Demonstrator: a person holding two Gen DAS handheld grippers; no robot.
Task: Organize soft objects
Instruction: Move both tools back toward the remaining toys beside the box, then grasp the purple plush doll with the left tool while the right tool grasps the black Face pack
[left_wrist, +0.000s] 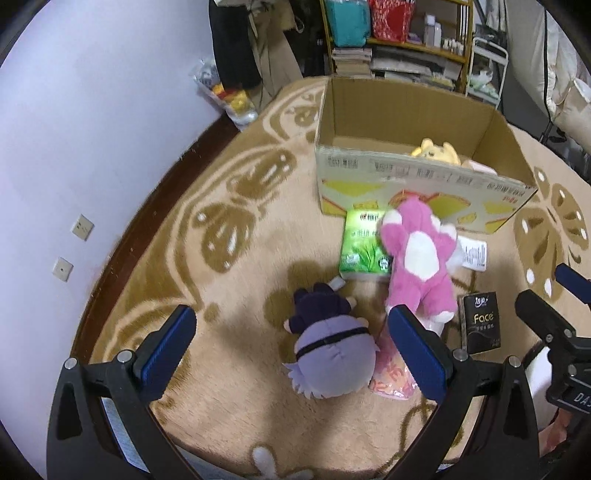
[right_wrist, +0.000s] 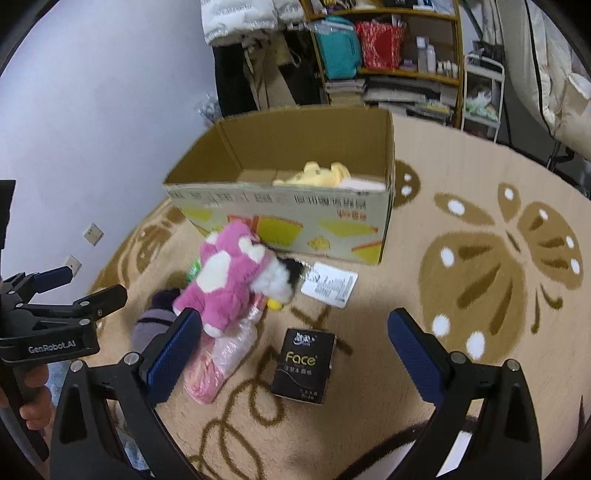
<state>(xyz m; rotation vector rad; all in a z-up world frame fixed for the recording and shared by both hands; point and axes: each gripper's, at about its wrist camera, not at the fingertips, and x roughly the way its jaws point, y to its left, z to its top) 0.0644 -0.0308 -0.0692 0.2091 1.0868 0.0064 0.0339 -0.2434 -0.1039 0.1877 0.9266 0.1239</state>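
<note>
An open cardboard box (left_wrist: 417, 184) (right_wrist: 295, 210) stands on the rug with a yellow plush (left_wrist: 437, 149) (right_wrist: 321, 173) inside. In front of it lie a pink plush (left_wrist: 417, 258) (right_wrist: 225, 280), a purple doll (left_wrist: 328, 354) (right_wrist: 151, 325), a pink plastic pack (left_wrist: 391, 373) (right_wrist: 218, 365), a green tissue pack (left_wrist: 364, 245) and a black "Face" tissue pack (left_wrist: 480, 321) (right_wrist: 303, 363). My left gripper (left_wrist: 291, 354) is open above the purple doll. My right gripper (right_wrist: 295, 354) is open above the black pack. Both are empty.
A patterned beige rug (right_wrist: 480, 277) covers the floor. A white leaflet (right_wrist: 328, 284) lies by the box. The wall (left_wrist: 74, 129) runs along the left. Shelves (right_wrist: 388, 55) with bags and books stand behind the box, beside hanging clothes.
</note>
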